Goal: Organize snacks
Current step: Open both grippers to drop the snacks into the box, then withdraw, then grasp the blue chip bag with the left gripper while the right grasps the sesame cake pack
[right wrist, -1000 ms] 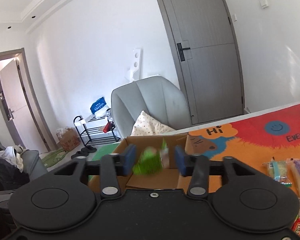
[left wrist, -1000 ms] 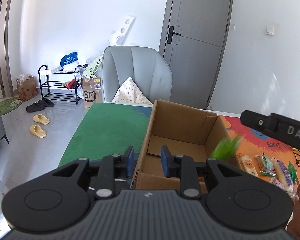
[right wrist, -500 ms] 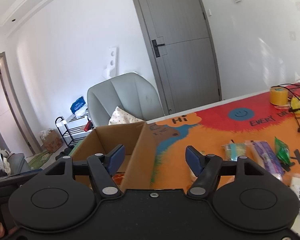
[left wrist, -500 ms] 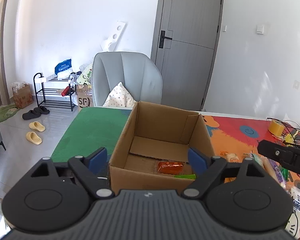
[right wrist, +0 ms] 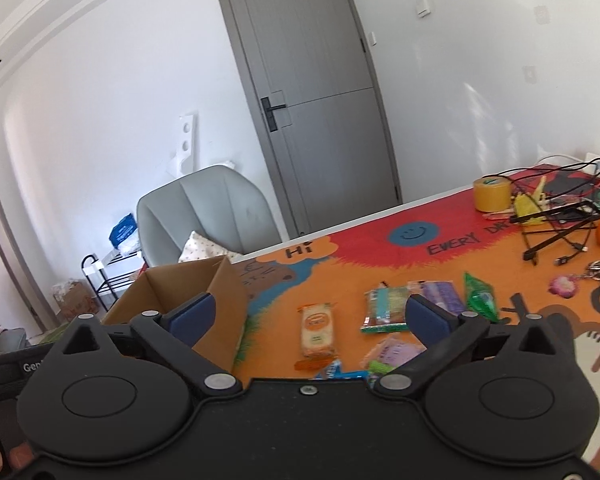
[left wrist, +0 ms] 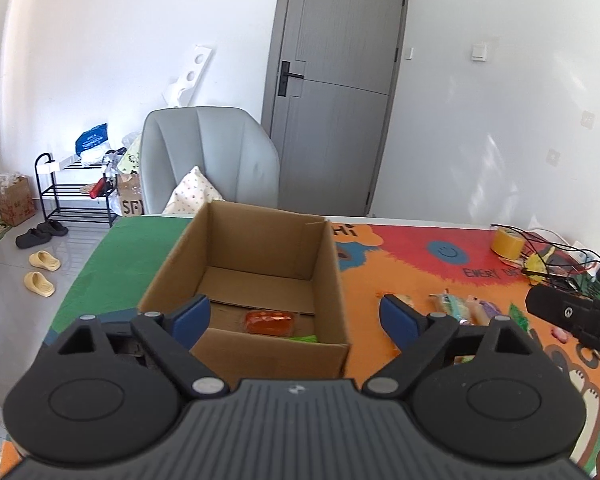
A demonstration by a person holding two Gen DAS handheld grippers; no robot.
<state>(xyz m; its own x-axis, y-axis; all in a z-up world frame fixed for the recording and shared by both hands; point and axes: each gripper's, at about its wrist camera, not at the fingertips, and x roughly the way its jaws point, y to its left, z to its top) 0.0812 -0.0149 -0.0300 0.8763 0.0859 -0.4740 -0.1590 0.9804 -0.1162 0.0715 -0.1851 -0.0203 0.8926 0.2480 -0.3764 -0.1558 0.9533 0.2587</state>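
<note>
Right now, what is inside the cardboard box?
In the left wrist view the cardboard box holds an orange packet and part of a green packet on its floor. The near wall hides the front strip of the floor.

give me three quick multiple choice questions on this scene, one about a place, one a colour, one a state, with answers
1. Where is the orange packet?
A. on the chair
B. in the box
C. beside the tape roll

2. What colour is the tape roll?
A. yellow
B. blue
C. white

3. How is the right gripper?
A. shut on a snack
B. shut on nothing
C. open

Answers: 1 B, it lies on the box floor; 2 A, the roll on the mat is yellow; 3 C, its fingers stand wide apart, holding nothing.
</note>
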